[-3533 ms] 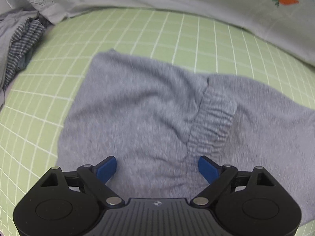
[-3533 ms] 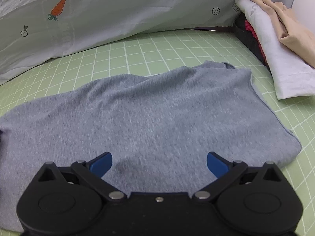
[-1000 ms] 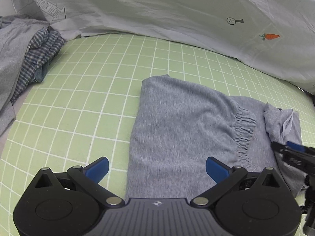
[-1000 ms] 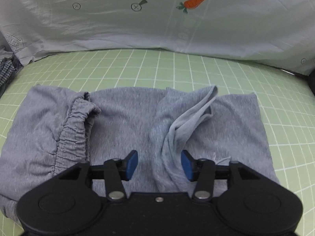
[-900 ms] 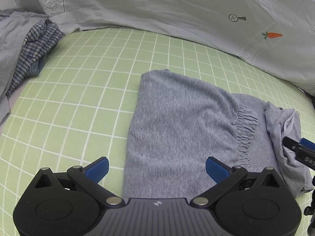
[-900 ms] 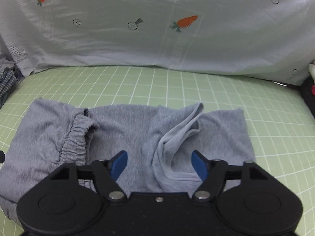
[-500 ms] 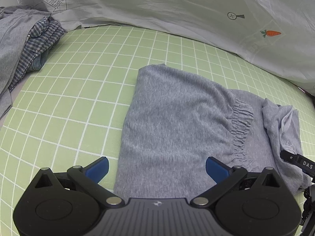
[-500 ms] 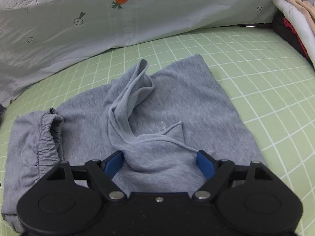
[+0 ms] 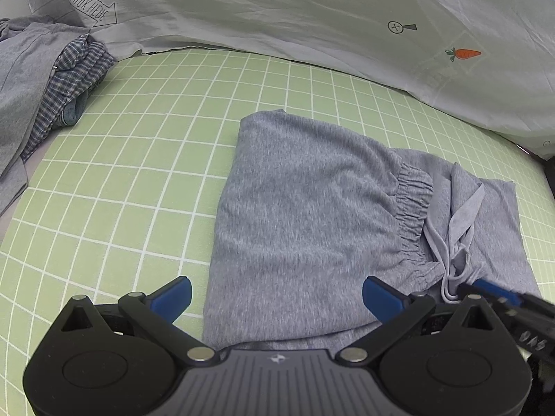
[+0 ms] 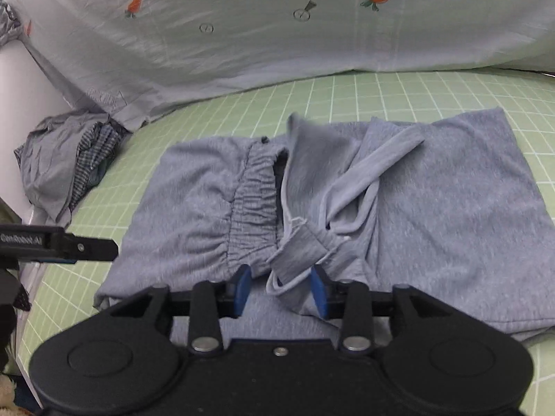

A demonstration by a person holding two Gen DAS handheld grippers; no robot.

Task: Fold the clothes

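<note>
A grey garment with a gathered elastic waistband lies partly folded on the green grid mat. My left gripper is open and empty above its near left edge. In the right wrist view the garment has a rumpled flap turned up at its middle. My right gripper has its jaws narrowed around a fold of that flap; the pads stand a little apart from the cloth. It also shows in the left wrist view at the lower right.
A pile of grey and checked clothes lies at the mat's left edge, also in the right wrist view. A pale sheet with carrot prints bounds the mat at the back.
My right gripper swung left over the garment and narrowed its jaws around the flap's fold. The flap has been lifted and rumpled. My left gripper stayed open, shifting slightly.
</note>
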